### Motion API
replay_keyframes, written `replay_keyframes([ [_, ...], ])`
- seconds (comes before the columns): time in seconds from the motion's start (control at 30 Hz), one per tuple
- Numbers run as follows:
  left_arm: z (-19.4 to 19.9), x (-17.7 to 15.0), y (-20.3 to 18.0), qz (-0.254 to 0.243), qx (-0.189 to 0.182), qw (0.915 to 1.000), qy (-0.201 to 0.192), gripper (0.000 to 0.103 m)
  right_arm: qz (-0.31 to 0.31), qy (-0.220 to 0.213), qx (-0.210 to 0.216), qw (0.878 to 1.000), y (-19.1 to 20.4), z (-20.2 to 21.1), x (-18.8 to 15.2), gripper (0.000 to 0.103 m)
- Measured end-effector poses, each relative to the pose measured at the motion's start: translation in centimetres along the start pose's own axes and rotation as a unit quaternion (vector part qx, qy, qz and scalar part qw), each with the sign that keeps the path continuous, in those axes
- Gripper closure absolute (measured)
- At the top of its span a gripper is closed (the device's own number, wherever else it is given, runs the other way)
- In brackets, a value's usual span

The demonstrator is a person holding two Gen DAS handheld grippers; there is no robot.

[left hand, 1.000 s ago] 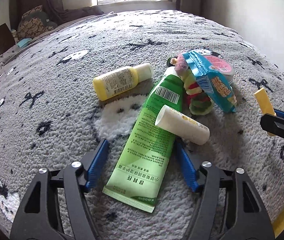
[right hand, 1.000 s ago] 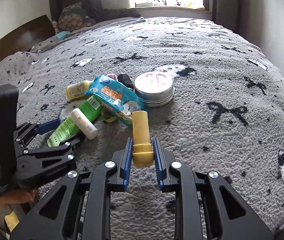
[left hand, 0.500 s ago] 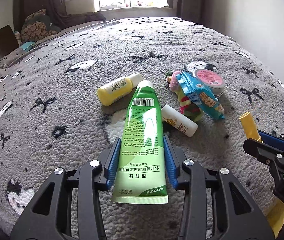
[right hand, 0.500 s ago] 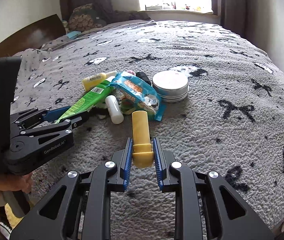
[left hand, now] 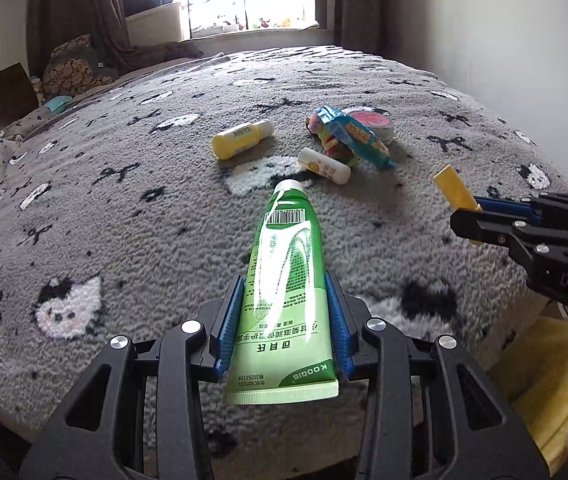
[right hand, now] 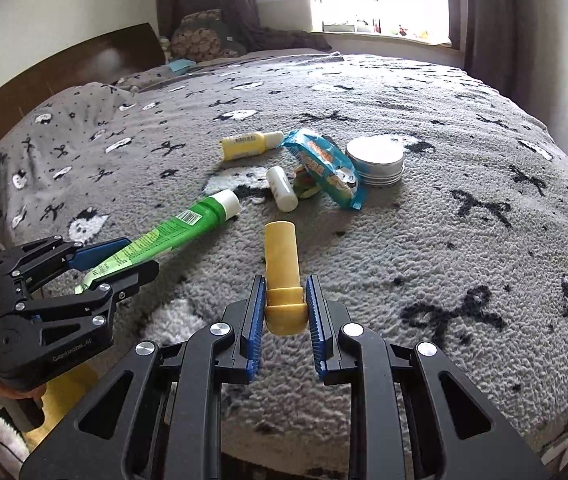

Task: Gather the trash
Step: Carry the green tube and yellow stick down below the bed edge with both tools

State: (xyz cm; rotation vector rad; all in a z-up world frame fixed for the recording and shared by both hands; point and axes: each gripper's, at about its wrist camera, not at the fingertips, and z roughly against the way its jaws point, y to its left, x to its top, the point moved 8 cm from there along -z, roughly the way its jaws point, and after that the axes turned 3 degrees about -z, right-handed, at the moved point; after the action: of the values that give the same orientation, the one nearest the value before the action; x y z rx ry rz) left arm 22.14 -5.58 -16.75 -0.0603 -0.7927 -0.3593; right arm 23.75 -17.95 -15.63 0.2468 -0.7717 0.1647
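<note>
My left gripper (left hand: 284, 320) is shut on a green tube (left hand: 284, 276) with a white cap, held above the grey blanket near the bed's front edge; the tube also shows in the right wrist view (right hand: 171, 232). My right gripper (right hand: 284, 312) is shut on a yellow cylinder (right hand: 281, 264), also lifted; it shows at the right of the left wrist view (left hand: 454, 190). On the blanket lie a yellow bottle (left hand: 239, 141), a small white tube (left hand: 324, 165), a blue snack wrapper (left hand: 358, 135) over a colourful item, and a round tin (right hand: 376, 160).
The grey patterned blanket (right hand: 464, 260) covers the bed. Pillows and a dark headboard (right hand: 59, 76) are at the far left. A window and curtains stand behind. Something yellow (left hand: 540, 364) sits on the floor below the bed's front edge.
My left gripper closed on the green tube, lifted it and pulled back from the pile. My right gripper, still holding the yellow cylinder, also drew back and up.
</note>
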Motion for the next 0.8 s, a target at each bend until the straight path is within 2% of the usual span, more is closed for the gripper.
replay_keyframes([
  [0.37,6.5,-3.2,-1.3,0.008,-0.020,0.9987,-0.046,0.066,0.014,-0.021,0.016,1.000,1.9,3.9,-3.3,0.081],
  [0.63,10.2,-6.6,-3.6,-0.017,-0.026,0.9982,-0.050,0.066,0.002,-0.022,0.024,0.999,2.4,6.4,-6.9,0.081],
  [0.8,11.8,-9.7,-6.0,-0.027,-0.047,0.9979,-0.036,0.066,0.002,-0.010,0.015,1.000,2.5,7.2,-9.9,0.081],
])
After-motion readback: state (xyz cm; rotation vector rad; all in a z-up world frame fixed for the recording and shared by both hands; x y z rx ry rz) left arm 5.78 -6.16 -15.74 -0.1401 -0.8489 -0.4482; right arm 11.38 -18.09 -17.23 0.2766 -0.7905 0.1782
